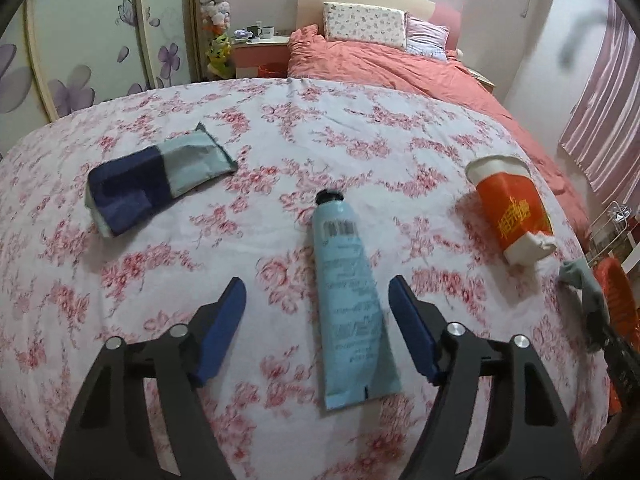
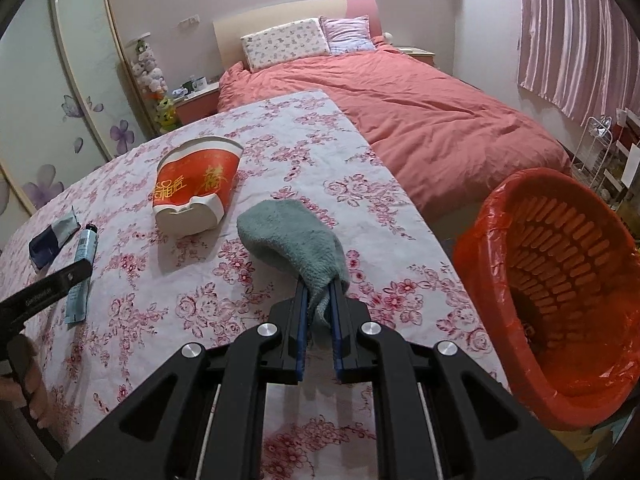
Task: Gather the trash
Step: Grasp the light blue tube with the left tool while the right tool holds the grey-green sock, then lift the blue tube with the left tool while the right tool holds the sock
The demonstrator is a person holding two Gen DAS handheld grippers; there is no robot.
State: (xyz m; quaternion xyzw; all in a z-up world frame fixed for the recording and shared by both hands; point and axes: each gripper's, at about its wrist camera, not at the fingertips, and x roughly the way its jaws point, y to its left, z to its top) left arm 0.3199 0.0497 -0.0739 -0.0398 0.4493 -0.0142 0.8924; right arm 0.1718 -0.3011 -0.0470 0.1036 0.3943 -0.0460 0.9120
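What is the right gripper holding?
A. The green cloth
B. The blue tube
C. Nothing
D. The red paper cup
A: the right gripper is shut on a corner of the green cloth, while the tube and cup lie untouched on the table.

Bare flowered cloth lies wide open between the blue tube (image 1: 348,292), the dark pouch (image 1: 156,182) and the crushed red cup (image 2: 196,190) on the desk (image 2: 248,128). Off its right edge the orange basket (image 2: 560,280) stands with its mouth unblocked; the bed (image 2: 420,100) closes in behind.
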